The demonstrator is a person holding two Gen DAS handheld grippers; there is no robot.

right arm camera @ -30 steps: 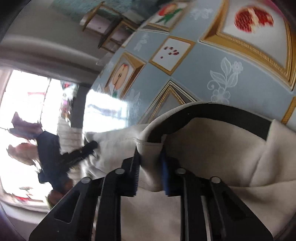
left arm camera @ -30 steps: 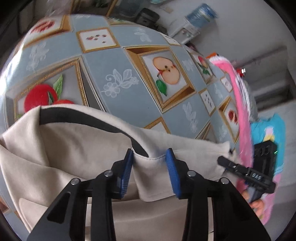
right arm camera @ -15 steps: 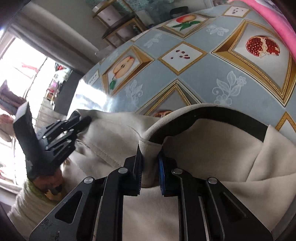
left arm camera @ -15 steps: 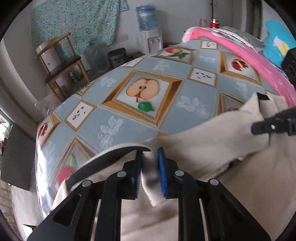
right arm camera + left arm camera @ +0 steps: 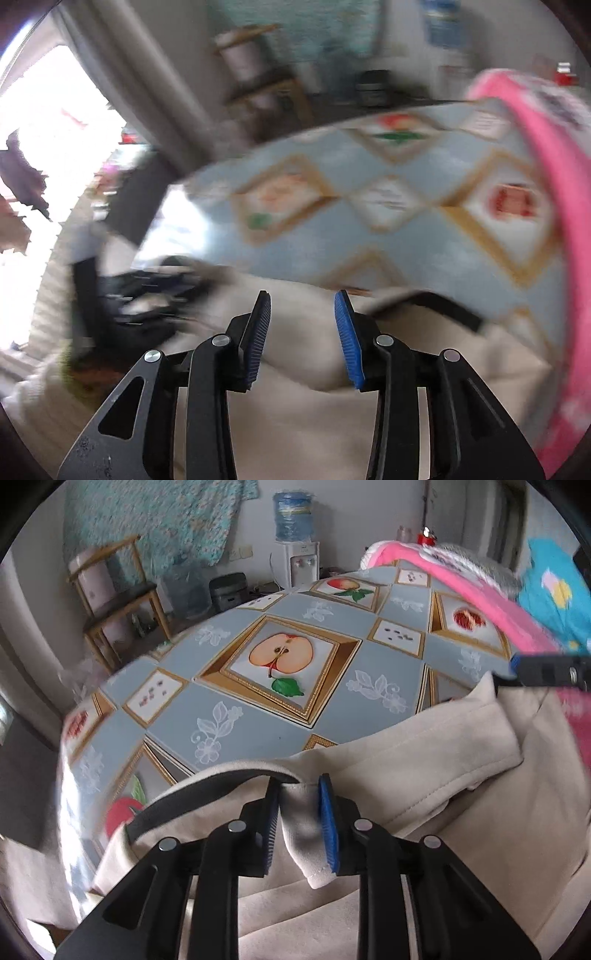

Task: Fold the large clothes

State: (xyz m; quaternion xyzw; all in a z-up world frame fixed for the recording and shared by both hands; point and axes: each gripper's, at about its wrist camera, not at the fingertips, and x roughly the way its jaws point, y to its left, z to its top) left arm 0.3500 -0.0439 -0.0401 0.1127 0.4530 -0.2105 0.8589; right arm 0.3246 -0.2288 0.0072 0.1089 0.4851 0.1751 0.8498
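1. Left tool (image 5: 298, 825): a flap of the cream garment (image 5: 424, 775) sits right between its blue pads (image 5: 328, 830). The gap between the pads is narrow and the fabric fills it, so it looks pinched there, near the dark collar band (image 5: 207, 794).
2. Right tool (image 5: 303, 339): jaws spread wide, nothing gripped. The cream garment (image 5: 314, 424) lies below and ahead of it, and cloth shows through the gap without being squeezed. This view is badly motion-blurred, so can't tell if the pads touch the fabric.
3. In the left wrist view the right tool (image 5: 550, 670) pokes in from the right edge, just over the far end of the garment.
4. The garment itself: pale beige, soft and thick-looking, bunched up with rolled folds and visible stitching lines. The black band curves along the neck opening. It's heaped on the near edge of the desk (image 5: 258, 709), and part of it hangs off toward the camera.
5. The desk has a blue-grey oilcloth with gold-framed fruit pictures; a halved apple (image 5: 281, 653) is front and centre.
6. A pink cloth (image 5: 491, 602) lies on the far right side of the desk, beside the garment's end.
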